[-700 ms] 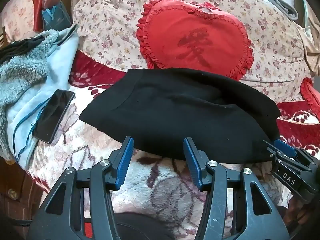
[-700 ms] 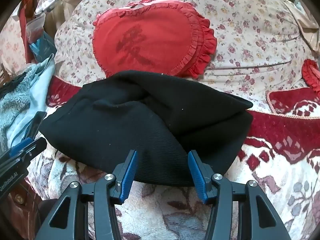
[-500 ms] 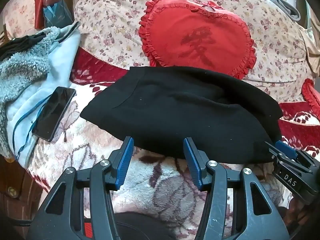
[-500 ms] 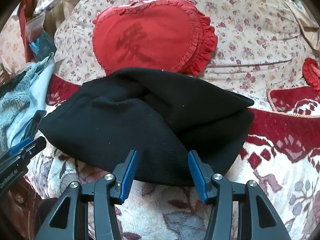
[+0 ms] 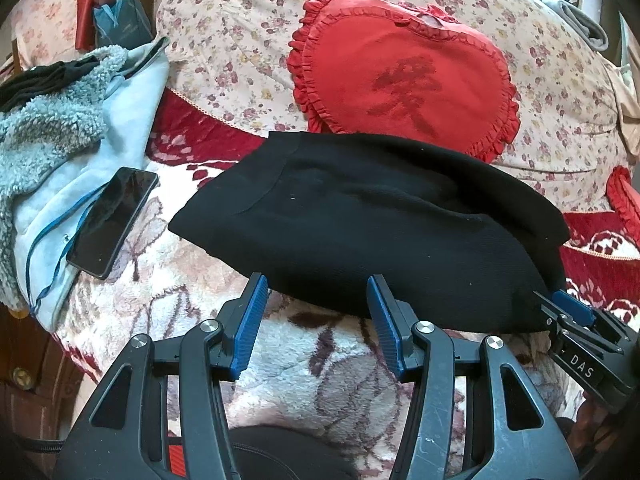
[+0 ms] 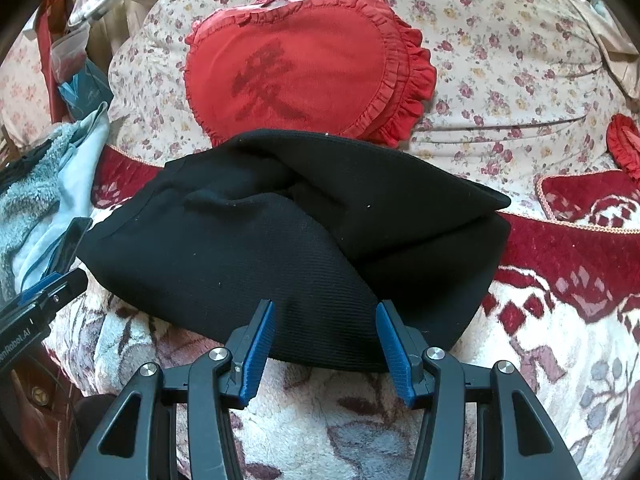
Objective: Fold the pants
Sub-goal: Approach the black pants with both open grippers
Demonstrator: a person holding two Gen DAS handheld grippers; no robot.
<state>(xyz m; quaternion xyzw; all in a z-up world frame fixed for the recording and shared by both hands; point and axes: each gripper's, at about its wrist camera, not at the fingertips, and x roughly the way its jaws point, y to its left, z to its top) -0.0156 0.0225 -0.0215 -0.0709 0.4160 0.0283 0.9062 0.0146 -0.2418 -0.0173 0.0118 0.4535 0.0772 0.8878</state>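
The patterned blanket [image 5: 320, 364], cream with maroon leaf and diamond motifs, is carrying everything. A floral-print quilt bundle [image 6: 500, 48] is rising along its far edge, with a red heart-shaped cushion [image 6: 304, 68] leaning against it.

The black pants [image 6: 248, 248] are lying as a compact bundle in the middle of the blanket, the far edge just meeting the cushion's lower frill. From the right wrist view, one flap is lying diagonally over another, forming a pointed corner toward the right. The layers are not lining up squarely, and a soft ridge is showing near the left end.

Judgement: the main folds are appearing done, since the pants are reading as a short stacked packet rather than a long garment. What is possibly left is squaring the skewed top flap and flattening the ridge. Whether a further fold is intended cannot be told.

A pale blue fleece-lined garment [image 5: 60, 140] is lying at the blanket's left edge, well apart from the pants, with a dark smartphone [image 5: 114, 220] resting on it.

The left gripper [image 5: 316, 316] is sitting released, jaws spread, at the near edge of the pants, gripping nothing. The right gripper [image 6: 325, 340] is likewise spread wide at the near edge, its fingertips over the cloth border but not pinching it.
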